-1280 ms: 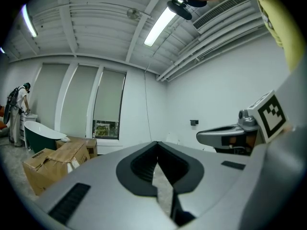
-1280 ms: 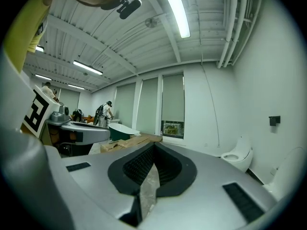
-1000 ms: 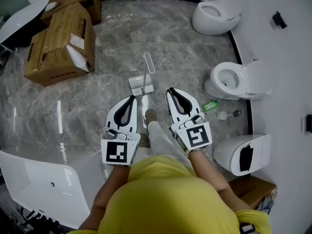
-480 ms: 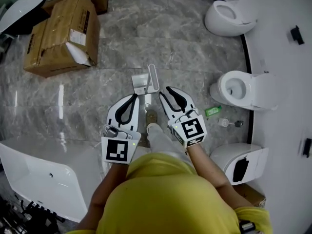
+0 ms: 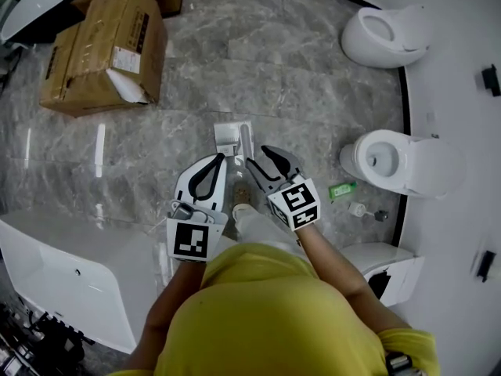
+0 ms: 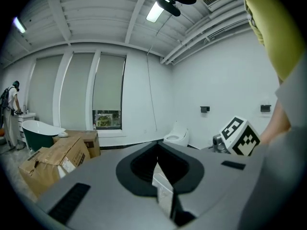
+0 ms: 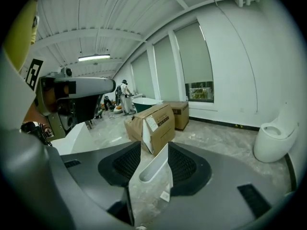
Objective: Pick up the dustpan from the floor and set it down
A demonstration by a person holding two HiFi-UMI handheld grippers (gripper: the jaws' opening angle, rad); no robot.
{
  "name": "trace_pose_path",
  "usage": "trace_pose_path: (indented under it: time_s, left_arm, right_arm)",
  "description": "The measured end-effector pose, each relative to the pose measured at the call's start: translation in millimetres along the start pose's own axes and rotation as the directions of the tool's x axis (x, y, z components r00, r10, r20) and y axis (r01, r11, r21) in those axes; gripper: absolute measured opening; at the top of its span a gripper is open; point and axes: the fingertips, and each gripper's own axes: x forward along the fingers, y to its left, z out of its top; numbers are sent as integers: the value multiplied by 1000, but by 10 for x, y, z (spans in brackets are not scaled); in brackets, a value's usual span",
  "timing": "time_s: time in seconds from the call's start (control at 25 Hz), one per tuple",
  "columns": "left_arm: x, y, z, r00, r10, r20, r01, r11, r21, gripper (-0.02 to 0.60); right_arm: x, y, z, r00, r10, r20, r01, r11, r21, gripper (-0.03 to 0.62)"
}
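Observation:
A white dustpan (image 5: 227, 135) stands on the grey marble floor with its slotted handle (image 5: 246, 141) upright. My right gripper (image 5: 259, 157) has come down to that handle. In the right gripper view the handle (image 7: 154, 167) rises in the gap of the right gripper (image 7: 156, 152); its jaws have just been opening and do not press on it. My left gripper (image 5: 218, 160) hovers just left of the dustpan, its jaws together with nothing between them. In the left gripper view the left gripper (image 6: 157, 158) shows only a thin slit.
Cardboard boxes (image 5: 102, 49) lie at the far left. Toilets (image 5: 387, 34) (image 5: 399, 159) line the right wall, a third (image 5: 387, 269) nearer. A green bottle (image 5: 342, 189) lies by them. A white tub (image 5: 70, 280) sits near left. The person's shoe (image 5: 243, 196) is behind the dustpan.
Both grippers moved forward to the dustpan. The right one dropped and tilted down toward the handle, and its jaws spread apart. The left one stayed shut.

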Motion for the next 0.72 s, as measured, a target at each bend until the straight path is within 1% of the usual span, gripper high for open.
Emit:
trace_pose_path:
  time_s: [0.16,0.36,0.44,0.56,0.72]
  left_arm:
    - [140,51,-75,999,28,-25,-29,999,-20,3]
    - [236,94,-124,998,47,-46,-48,999,-19,3]
    - [241,100,-141,997,51,-49,-53,998,-23,3]
    - [265,120,-187,997,52,-62,-54,998,-23,3]
    - [335,144,-208,996,36,-77,-37,999,-11,3]
  right_arm:
    - [144,-43,-146,995,86,-45,-84,995,57,205]
    - [309,-63,-328,977,185,-102,-170,975,143,232]
    - [348,-44,-414,965,241,-109,-213,952,220,240]
    - [405,-39,-507,945,308,-110,-254,904,343,278]
    - [512,-34,-556,927,361,-105,-284,856,433,304]
